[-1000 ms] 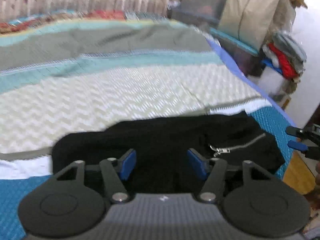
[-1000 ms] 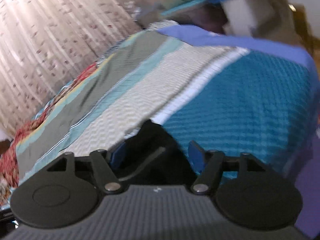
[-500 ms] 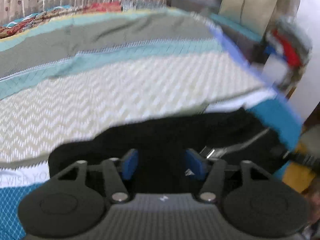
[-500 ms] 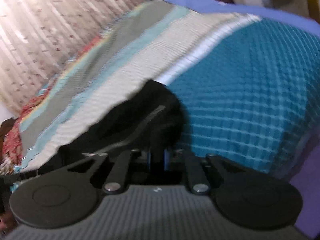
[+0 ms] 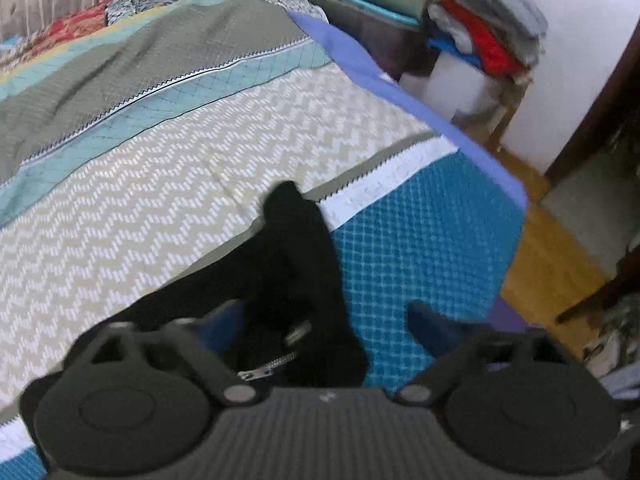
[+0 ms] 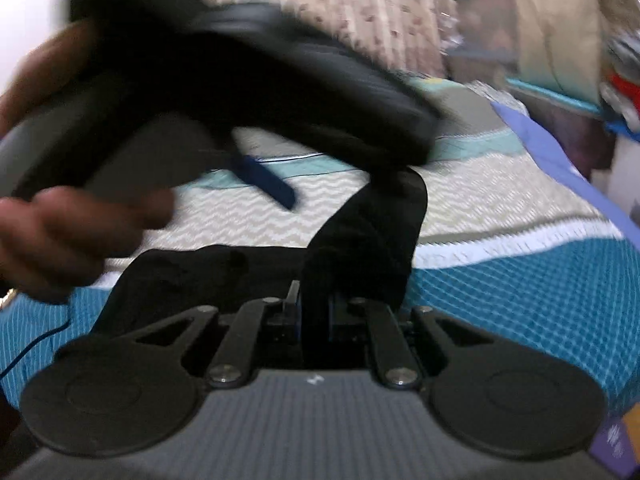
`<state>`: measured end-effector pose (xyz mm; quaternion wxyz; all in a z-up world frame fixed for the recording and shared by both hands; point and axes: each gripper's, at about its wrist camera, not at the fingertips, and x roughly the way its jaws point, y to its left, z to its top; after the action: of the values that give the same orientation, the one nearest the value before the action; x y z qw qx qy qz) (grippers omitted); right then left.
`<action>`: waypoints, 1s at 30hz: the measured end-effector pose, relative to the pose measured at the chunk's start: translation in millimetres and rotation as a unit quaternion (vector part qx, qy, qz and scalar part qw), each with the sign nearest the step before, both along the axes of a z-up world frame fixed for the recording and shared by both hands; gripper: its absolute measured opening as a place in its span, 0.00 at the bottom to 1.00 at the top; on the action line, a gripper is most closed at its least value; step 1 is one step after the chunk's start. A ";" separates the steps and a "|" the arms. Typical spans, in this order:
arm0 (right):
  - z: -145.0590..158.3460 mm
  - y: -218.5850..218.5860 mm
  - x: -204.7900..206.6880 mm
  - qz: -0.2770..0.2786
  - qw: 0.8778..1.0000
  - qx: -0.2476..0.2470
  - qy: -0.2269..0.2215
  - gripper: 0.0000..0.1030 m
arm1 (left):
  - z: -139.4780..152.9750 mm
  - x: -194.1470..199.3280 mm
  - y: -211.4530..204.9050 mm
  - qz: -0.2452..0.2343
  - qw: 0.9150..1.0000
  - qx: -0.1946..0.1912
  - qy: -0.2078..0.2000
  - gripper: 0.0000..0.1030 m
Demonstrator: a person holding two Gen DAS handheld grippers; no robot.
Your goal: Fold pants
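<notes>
Right wrist view: black pants (image 6: 360,240) rise in a narrow fold from the bed, their near end pinched between the pads of the right tool (image 6: 314,312).
Pants, position: they lie across the near part of the bed, over the line where the teal checked panel meets the white band; one part is lifted, the rest lies flat to the left.
Pants, detail: a silver zipper (image 5: 276,364) shows in the left wrist view, close to the left tool (image 5: 320,324).
Right tool: jaws drawn in tight, clamped on the black fabric.
Left tool: jaws stand well apart and have just been closing a little; the fabric lies between them by the left blue pad, while the right pad sits clear over the teal panel, so no grip shows.
Left tool seen from the right: it crosses the top of the frame, blurred, one blue finger (image 6: 266,180) in sight, held in a person's hand (image 6: 60,224).
Bed: quilt (image 5: 160,184) in bands of chevron cream, teal, grey-green and teal check, with a violet-blue edge.
Beyond the bed: stacked clothes (image 5: 484,44), storage boxes (image 6: 484,28), a patterned curtain (image 6: 360,12), wooden floor (image 5: 548,264).
</notes>
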<state>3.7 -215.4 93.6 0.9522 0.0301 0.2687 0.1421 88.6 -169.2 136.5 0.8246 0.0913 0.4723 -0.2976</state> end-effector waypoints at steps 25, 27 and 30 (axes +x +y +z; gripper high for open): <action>-24.8 171.2 21.5 0.267 0.958 -0.045 0.098 0.13 | -90.1 -35.3 308.2 0.277 0.951 -0.119 0.063 0.20; -31.3 172.3 23.6 0.275 0.953 -0.056 0.111 0.14 | -104.0 -34.7 313.4 0.288 0.947 -0.119 0.074 0.23; -25.4 157.8 25.6 0.286 0.950 -0.036 0.118 0.20 | -109.3 -33.3 313.7 0.295 0.947 -0.111 0.067 0.32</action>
<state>29.2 -57.6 68.3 0.8338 -0.0662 0.3812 0.3939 55.3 144.5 27.2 0.8470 -0.1640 0.4963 -0.0969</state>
